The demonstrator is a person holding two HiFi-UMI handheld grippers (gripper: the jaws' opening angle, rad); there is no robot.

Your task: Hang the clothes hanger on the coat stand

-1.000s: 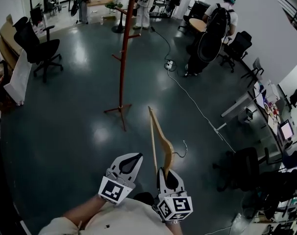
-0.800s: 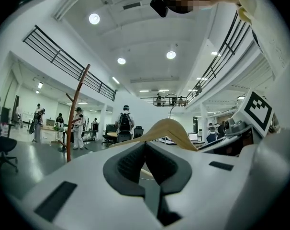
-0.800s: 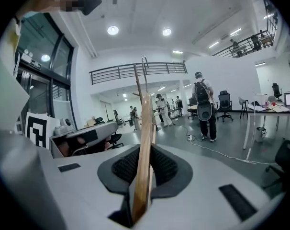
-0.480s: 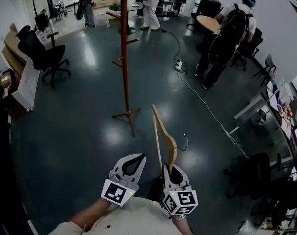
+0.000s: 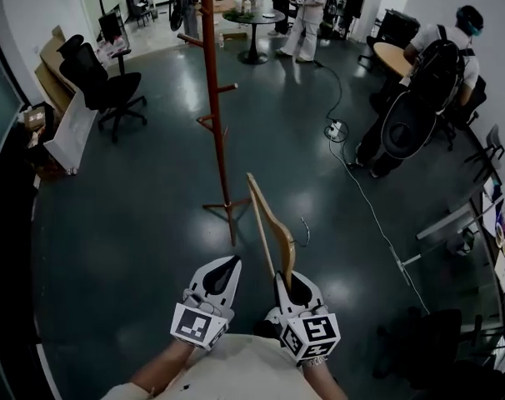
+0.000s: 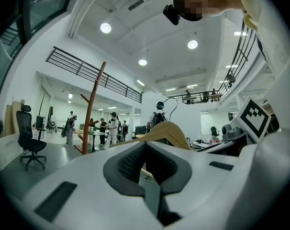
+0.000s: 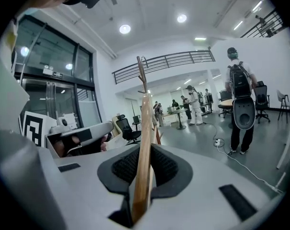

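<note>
Right gripper [image 5: 284, 278] pinches low end of wooden hanger [image 5: 277, 223]. Hanger sticks out toward 12 o'clock. Left gripper [image 5: 232, 262] just beside at 9 o'clock, jaws pressed together, nothing inside. Red coat stand [image 5: 212, 98] at 11 o'clock, not touching hanger.

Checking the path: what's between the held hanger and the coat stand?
Only bare floor, seen in the head view, separates hanger from coat stand.

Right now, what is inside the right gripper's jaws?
The curved light wooden clothes hanger, clamped edge-on by the right gripper. Its gripped lower end is covered by the jaws.
</note>
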